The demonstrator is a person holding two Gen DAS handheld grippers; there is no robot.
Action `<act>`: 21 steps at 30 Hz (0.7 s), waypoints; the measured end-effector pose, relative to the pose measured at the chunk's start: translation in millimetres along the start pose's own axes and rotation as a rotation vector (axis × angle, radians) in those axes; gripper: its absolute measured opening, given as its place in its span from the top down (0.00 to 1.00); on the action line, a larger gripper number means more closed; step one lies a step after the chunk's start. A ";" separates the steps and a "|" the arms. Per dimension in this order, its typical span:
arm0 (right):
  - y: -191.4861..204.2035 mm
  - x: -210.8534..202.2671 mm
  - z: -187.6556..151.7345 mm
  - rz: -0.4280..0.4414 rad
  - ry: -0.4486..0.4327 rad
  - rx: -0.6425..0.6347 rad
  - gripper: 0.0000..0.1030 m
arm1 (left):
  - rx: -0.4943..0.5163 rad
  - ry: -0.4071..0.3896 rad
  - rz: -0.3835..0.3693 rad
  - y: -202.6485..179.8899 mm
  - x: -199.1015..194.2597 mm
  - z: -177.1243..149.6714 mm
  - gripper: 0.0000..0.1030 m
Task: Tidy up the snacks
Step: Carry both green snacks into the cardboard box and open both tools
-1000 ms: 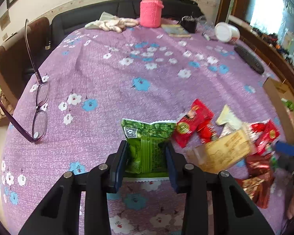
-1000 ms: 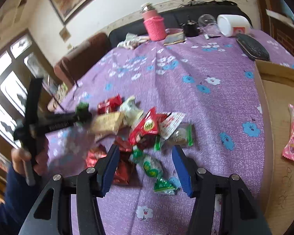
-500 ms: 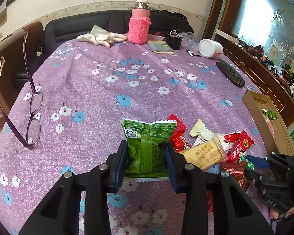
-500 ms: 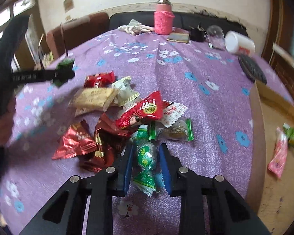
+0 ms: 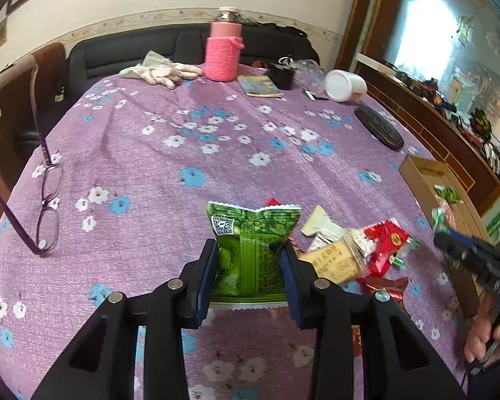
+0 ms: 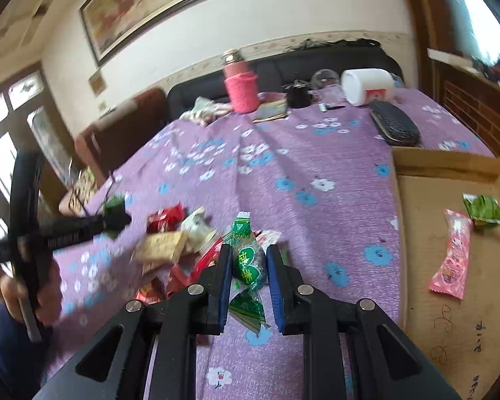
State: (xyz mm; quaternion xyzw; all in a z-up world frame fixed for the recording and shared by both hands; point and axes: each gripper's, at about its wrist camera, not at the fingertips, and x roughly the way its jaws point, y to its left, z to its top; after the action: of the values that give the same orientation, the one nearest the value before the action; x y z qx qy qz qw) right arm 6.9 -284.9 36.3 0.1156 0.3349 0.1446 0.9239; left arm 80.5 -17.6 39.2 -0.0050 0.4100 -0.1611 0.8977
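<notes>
Purple flowered tablecloth [image 5: 190,153] filling both views, wide bare stretch across the middle, clutter only along the far upper edge: pink knit-sleeved bottle [image 5: 224,48], white gloves [image 5: 161,71], white jar [image 5: 345,85] tipped on its side, dark oval case [image 5: 378,130]. Cardboard box [image 6: 450,266] hugging the right edge of the right wrist view, floor mostly bare, pen scribbles lower right too small to read, pink wrapper [image 6: 451,255] and small green packet [image 6: 485,210] lying apart inside. Snack pile [image 5: 356,253] at centre right of the left wrist view, beige biscuit pack with print not legible, red packs round it. Glasses [image 5: 46,206] standing near the left edge, well clear. Left gripper [image 5: 250,268] clamped on a green snack bag [image 5: 250,240], QR code on its upper left corner, text too fine to read. Right gripper [image 6: 249,266] closing, pads pressed on a green twist-wrapped candy [image 6: 248,261] with yellow-green characters, lifted just beside the pile. Open cloth between pile and box.
</notes>
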 end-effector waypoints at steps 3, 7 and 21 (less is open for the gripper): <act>-9.8 -4.4 2.4 -0.030 -0.023 0.050 0.79 | 0.027 0.000 -0.016 -8.7 -0.1 -1.4 0.65; -26.7 -9.1 5.9 -0.046 -0.044 0.127 0.79 | 0.047 -0.001 -0.047 -21.9 -1.2 -2.6 0.65; -53.7 -41.1 15.0 0.016 -0.147 0.266 0.79 | 0.092 0.013 -0.163 -97.9 -14.0 1.9 0.65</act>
State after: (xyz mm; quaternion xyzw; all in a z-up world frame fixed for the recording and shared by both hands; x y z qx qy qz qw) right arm -3.3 -350.8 54.9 0.2499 0.2818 0.0973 0.9212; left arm 45.4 -106.5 64.5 0.0041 0.4060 -0.2524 0.8783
